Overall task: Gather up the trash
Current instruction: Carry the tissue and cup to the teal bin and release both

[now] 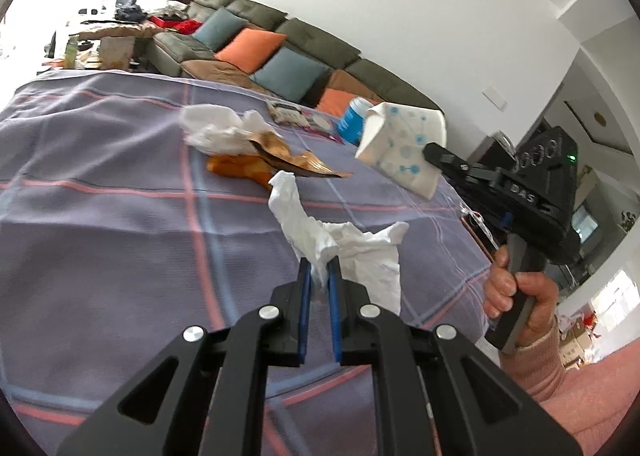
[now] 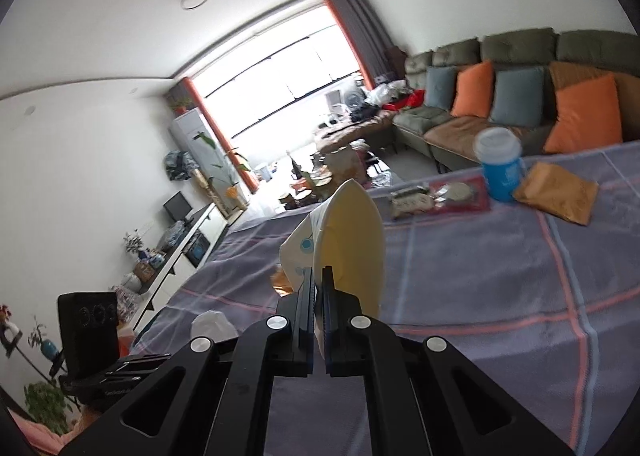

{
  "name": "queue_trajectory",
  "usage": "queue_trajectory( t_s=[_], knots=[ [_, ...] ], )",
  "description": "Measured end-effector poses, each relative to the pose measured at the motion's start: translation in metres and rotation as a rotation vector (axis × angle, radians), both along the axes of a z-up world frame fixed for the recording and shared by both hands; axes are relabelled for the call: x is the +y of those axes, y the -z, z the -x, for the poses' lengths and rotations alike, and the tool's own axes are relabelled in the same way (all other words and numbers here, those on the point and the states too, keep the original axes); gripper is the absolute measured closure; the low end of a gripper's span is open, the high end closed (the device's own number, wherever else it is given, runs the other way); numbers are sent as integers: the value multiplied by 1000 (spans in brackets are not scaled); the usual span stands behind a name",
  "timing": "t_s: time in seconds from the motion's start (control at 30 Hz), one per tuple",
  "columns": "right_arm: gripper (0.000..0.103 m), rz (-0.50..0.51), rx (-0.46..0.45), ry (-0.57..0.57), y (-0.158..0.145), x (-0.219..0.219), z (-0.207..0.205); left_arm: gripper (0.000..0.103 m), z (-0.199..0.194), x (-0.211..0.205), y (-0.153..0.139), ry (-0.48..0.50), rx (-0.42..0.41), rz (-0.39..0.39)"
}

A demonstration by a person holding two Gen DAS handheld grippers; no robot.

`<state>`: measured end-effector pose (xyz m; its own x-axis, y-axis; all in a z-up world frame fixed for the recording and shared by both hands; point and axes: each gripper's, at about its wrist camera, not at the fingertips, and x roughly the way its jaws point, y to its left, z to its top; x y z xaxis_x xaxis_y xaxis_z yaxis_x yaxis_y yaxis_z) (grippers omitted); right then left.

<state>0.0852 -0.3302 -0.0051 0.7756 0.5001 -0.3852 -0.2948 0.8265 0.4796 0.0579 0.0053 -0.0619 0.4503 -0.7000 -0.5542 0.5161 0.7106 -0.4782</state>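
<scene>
We hold the left gripper clamped on a crumpled white tissue, its blue pads pinching the paper so that it stands up and spills to the right, lifted above the tabletop, which is covered with a purple plaid cloth. Our right gripper is closed on a flattened paper cup, white with blue dots outside and yellowish inside, held in the air over the cloth; from the left wrist view the same cup hangs near the table's right edge, with our right hand wrapped around the gripper's handle. Toward the middle of the tabletop lie another wad of white tissue and, touching it, a brown and orange wrapper. Near the far edge we see a blue tub with a white lid, a tan pouch just beside it, and a flat red-edged packet on its other side. Beyond the table stands a grey-green sofa with orange and blue cushions.
</scene>
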Motion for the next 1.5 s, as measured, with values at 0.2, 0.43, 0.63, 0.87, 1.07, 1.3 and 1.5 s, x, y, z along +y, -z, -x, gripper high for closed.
queue_trajectory(
  t_s=[0.2,0.43,0.63,0.87,1.07,1.3,1.5],
  knots=[
    [99,10,-33,-93,-9,34,0,93,2,25,-3,-64,-7,9],
    [99,17,-16,-208,-1,78,-13,93,11,53,-9,-140,-27,9],
    [99,14,6,-290,5,109,-24,93,18,79,-10,-204,-30,9],
    [99,13,29,-370,10,141,-36,93,30,108,-14,-285,-34,13],
    [99,12,45,-441,11,170,-42,93,40,132,-19,-352,-42,10],
    [99,15,49,-532,9,208,-47,93,56,162,-22,-429,-47,-4],
    [99,24,50,-602,6,239,-49,93,69,188,-29,-503,-62,-12]
  ],
)
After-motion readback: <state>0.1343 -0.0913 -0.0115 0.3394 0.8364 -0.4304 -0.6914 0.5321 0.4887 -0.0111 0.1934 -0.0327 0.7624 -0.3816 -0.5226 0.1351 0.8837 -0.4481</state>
